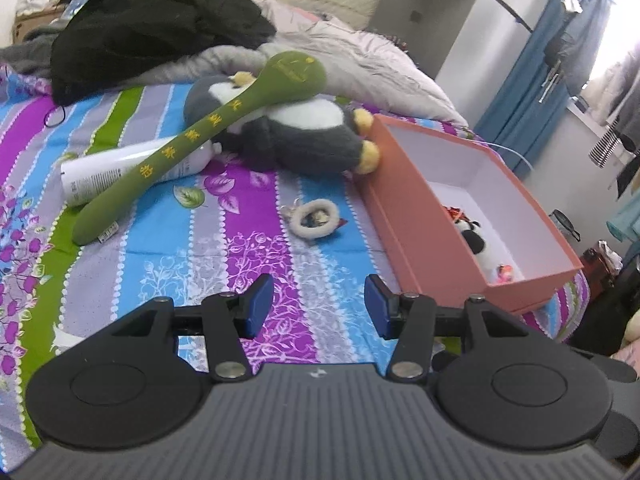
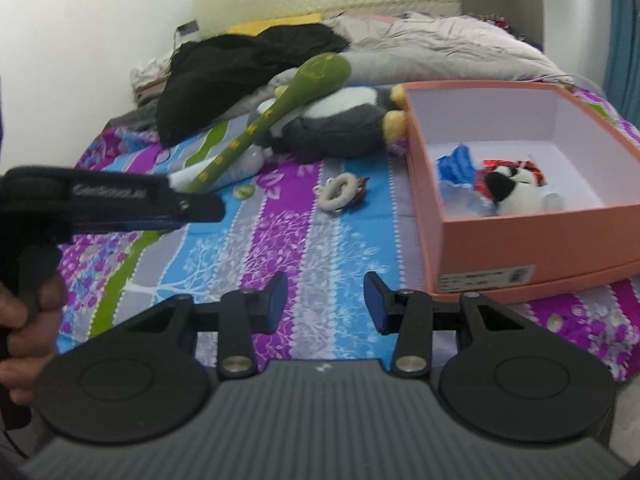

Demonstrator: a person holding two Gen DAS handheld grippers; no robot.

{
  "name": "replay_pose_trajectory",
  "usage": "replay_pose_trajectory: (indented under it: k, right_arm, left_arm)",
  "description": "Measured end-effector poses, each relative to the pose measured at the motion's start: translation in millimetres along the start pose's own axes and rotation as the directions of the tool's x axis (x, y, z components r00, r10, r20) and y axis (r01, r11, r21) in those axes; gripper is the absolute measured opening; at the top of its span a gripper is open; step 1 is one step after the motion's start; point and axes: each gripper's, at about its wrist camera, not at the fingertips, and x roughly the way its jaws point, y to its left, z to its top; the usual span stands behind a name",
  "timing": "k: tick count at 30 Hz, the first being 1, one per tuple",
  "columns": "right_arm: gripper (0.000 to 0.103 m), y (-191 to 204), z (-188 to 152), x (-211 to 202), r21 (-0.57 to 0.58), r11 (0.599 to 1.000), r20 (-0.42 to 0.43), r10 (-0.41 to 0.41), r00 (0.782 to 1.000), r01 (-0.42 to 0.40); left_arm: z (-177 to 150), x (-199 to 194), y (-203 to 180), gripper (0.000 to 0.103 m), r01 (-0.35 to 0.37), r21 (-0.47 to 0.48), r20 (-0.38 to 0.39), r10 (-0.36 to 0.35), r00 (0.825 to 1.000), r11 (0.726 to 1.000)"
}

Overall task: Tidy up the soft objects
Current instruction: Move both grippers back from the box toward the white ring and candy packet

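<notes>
A long green plush spoon (image 1: 192, 136) (image 2: 276, 114) leans across a grey and white plush penguin (image 1: 288, 128) (image 2: 340, 124) on the striped bedsheet. A small white fluffy ring (image 1: 314, 218) (image 2: 340, 191) lies on the sheet in front of them. The open pink box (image 1: 404, 216) (image 2: 424, 168) on the right holds a small black and white plush (image 1: 474, 244) (image 2: 516, 194) and a blue item (image 2: 456, 166). My left gripper (image 1: 320, 306) hovers open over the sheet, empty. My right gripper (image 2: 326, 300) is also open and empty, just left of the box.
A white bottle (image 1: 120, 170) lies under the spoon's handle. Black clothing (image 1: 160, 32) (image 2: 240, 68) and a pale quilt (image 1: 360, 60) (image 2: 452, 44) pile up at the back of the bed. The left gripper's body (image 2: 108, 200) and a hand (image 2: 24, 320) show in the right wrist view.
</notes>
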Motion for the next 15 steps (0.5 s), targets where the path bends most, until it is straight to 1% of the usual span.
replay_pose_trajectory:
  k: [5, 8, 15]
  right_arm:
    - [0.045, 4.0, 4.1, 33.4, -0.009, 1.0, -0.023, -0.006, 1.0, 0.005]
    - [0.045, 4.2, 8.2, 54.7, -0.039, 0.999, -0.023, -0.032, 0.999, 0.031]
    - [0.044, 2.0, 18.9, 111.2, -0.103, 0.99, -0.029, -0.095, 0.995, 0.092]
  left_arm:
    - [8.4, 33.7, 13.8, 0.056, 0.007, -0.037, -0.017, -0.008, 1.0, 0.999]
    - [15.0, 56.1, 19.4, 0.056, 0.032, -0.06, -0.036, -0.034, 0.999, 0.998]
    - [30.0, 117.4, 31.1, 0.055, 0.063, -0.117, -0.094, -0.075, 0.993, 0.991]
